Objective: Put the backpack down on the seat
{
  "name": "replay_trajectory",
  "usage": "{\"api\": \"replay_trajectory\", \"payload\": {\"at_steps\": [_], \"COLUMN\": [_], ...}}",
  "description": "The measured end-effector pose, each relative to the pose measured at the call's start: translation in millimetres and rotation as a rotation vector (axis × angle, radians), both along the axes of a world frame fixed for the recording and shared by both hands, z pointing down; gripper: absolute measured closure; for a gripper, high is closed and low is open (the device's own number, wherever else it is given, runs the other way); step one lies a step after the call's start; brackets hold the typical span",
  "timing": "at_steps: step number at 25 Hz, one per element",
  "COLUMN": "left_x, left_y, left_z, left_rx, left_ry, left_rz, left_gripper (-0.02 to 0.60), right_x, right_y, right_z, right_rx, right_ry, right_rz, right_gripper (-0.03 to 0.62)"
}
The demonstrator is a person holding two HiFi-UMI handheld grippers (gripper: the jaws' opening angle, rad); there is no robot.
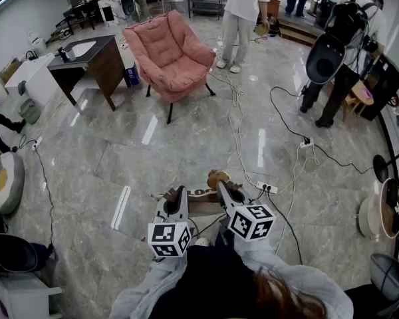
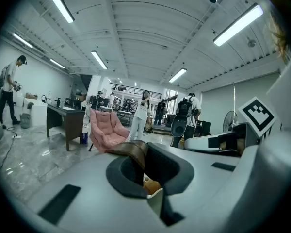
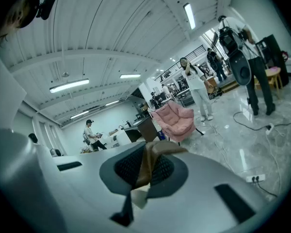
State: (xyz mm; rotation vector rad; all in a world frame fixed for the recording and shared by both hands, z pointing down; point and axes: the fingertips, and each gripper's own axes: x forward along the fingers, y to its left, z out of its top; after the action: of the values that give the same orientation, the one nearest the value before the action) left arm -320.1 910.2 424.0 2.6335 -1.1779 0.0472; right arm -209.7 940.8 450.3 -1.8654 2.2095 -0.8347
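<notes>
Backpack (image 1: 216, 178): brown, only partly seen in the head view, hanging low between the two grippers close in front of the person carrying it, above the grey marble floor (image 1: 120, 158). Left gripper (image 1: 179, 193): jaws together, clamped on a brown strap (image 2: 133, 152) that runs up out of the gap between them. Right gripper (image 1: 224, 189): jaws likewise together, clamped on a brown strap (image 3: 153, 161) folded over their tips. Both grippers sit side by side, close to each other, markers facing up. Seat: pink armchair (image 1: 173, 52), cushioned, on dark legs, unoccupied, standing well apart from the backpack across open floor, facing roughly toward the carrier; both gripper views show it ahead in the distance. Obstacles noted: white and black cables (image 1: 236, 121) trailing over the floor to the right of the direct path. Task status, as judged: the backpack is lifted and held by both grippers; the carry to the armchair, the lowering onto its cushion and the release of both straps are all outstanding.
</notes>
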Motion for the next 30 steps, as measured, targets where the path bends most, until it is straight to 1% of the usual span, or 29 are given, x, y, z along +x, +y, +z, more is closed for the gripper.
{"api": "replay_trajectory", "payload": {"at_steps": [4,9,14,18,24,30], "left_x": [5,9,12,17,22,50], "left_y": [-1,-26,-46,-63,-108,-171], "left_z": [-7,-18,-19,-12,-7,-10], "left_rx": [0.011,0.04,0.042,0.018,-0.015,-0.005], "left_ry": [0.014,-0.012,-0.016,-0.013,-0.006,-0.012], "left_rz": [0.027,0.04,0.039,0.018,-0.034,-0.042], "left_gripper": [0.566,0.566,0.566,0.566,0.566,0.566], "right_x": [8,11,13,19,27,54], "right_y": [-3,-27,-48,-67,-118,-184], "right_z": [-13,-27,-25,-15,-14,-15], "right_rx": [0.015,0.043,0.028,0.002,-0.004,0.0], "right_ry": [0.001,0.013,-0.009,-0.028,-0.056,-0.059], "right_rz": [0.02,0.016,0.016,-0.005,-0.046,-0.078], "right_gripper": [0.583,0.583,0.583,0.583,0.583,0.583]}}
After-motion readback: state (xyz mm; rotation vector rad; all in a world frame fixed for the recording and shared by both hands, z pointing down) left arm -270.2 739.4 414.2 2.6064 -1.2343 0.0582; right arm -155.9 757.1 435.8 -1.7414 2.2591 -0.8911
